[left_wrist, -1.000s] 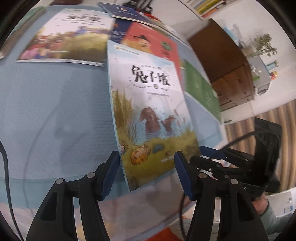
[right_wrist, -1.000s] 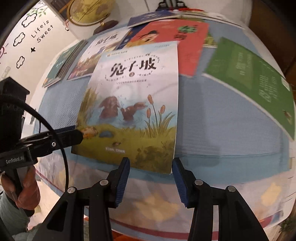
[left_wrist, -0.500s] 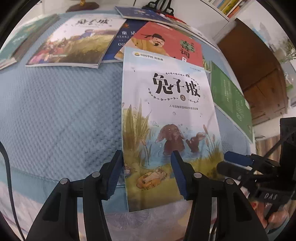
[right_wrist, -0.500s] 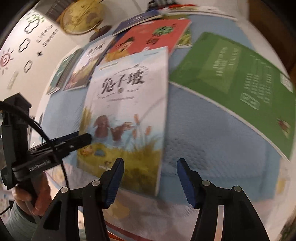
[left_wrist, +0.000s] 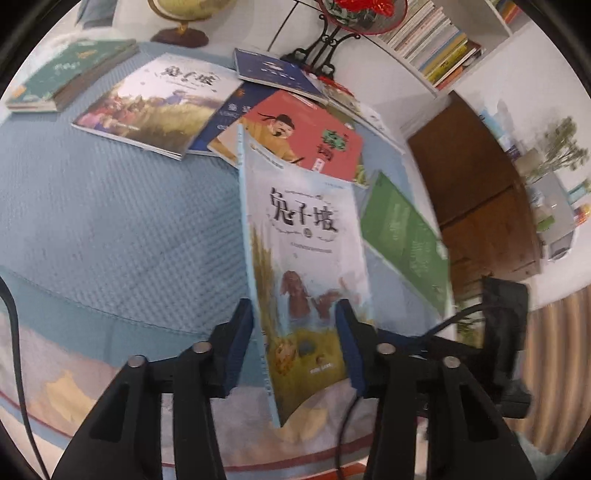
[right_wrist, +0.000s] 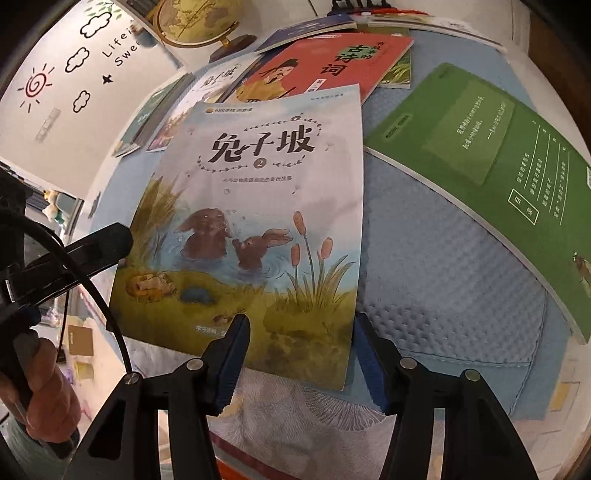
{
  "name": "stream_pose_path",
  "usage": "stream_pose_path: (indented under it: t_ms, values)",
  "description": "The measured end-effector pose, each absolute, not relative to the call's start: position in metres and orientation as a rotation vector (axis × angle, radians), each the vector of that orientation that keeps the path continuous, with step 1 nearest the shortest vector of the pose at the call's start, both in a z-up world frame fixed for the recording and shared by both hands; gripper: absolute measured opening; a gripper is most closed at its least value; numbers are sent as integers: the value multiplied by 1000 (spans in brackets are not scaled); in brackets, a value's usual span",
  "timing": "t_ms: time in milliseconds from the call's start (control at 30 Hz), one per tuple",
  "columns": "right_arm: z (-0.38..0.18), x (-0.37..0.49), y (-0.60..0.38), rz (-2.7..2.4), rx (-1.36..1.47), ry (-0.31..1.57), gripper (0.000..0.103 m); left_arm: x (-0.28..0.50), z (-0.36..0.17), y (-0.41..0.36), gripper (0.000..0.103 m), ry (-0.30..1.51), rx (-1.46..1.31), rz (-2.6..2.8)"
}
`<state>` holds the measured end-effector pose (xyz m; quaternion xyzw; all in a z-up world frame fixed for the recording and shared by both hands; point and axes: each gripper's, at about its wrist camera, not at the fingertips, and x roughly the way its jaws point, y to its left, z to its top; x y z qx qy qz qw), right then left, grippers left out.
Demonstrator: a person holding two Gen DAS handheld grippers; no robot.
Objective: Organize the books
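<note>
A pale blue picture book with two rabbits in a pond (left_wrist: pixel 306 258) (right_wrist: pixel 258 206) lies on the blue quilted surface (left_wrist: pixel 110 221), its near end past the front edge. My left gripper (left_wrist: pixel 291 343) is open, its jaws either side of the book's near left part. My right gripper (right_wrist: pixel 299 354) is open around the book's near right corner. Behind it lie a red book (left_wrist: pixel 295 136) (right_wrist: pixel 325 62), a green book (left_wrist: pixel 406 236) (right_wrist: pixel 491 155) and another rabbit-series book (left_wrist: pixel 162 99).
A dark green book stack (left_wrist: pixel 66 74) sits far left, a navy book (left_wrist: pixel 269 70) at the back. A globe (right_wrist: pixel 195 22) and a black stand (left_wrist: pixel 325 44) stand behind. A wooden cabinet (left_wrist: pixel 480 206) is to the right, with a bookshelf (left_wrist: pixel 436 44) above.
The left gripper has tilted and slid further along the rabbit book's near left part. The right gripper has swung back so its open jaws frame the book's near right corner.
</note>
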<state>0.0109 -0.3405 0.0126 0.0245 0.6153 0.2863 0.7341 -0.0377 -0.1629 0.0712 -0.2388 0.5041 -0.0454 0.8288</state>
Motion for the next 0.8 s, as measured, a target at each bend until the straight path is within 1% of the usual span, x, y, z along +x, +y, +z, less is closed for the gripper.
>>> stream_pose_path:
  t_ms: [67, 133, 233, 400, 467, 533, 600, 800]
  values:
    - [12, 12, -340, 637, 66, 1353, 56, -37, 70, -166, 18, 1065, -461, -52]
    - [11, 16, -344, 638, 117, 1366, 58, -41, 66, -159, 14, 1063, -477, -21]
    - [12, 19, -352, 647, 155, 1375, 58, -47, 60, -150, 14, 1058, -543, -16]
    - [12, 18, -356, 665, 186, 1359, 58, -57, 46, -139, 14, 1002, -840, -102]
    - [13, 18, -358, 670, 174, 1360, 58, -57, 44, -149, 13, 1016, -814, -91]
    - [13, 18, -357, 673, 173, 1360, 59, -55, 43, -163, 10, 1031, -721, -38]
    - [13, 18, -358, 677, 180, 1366, 59, -54, 42, -168, 8, 1034, -708, -16]
    - [11, 29, -375, 725, 341, 1470, 61, -46, 49, -159, 8, 1001, -871, -71]
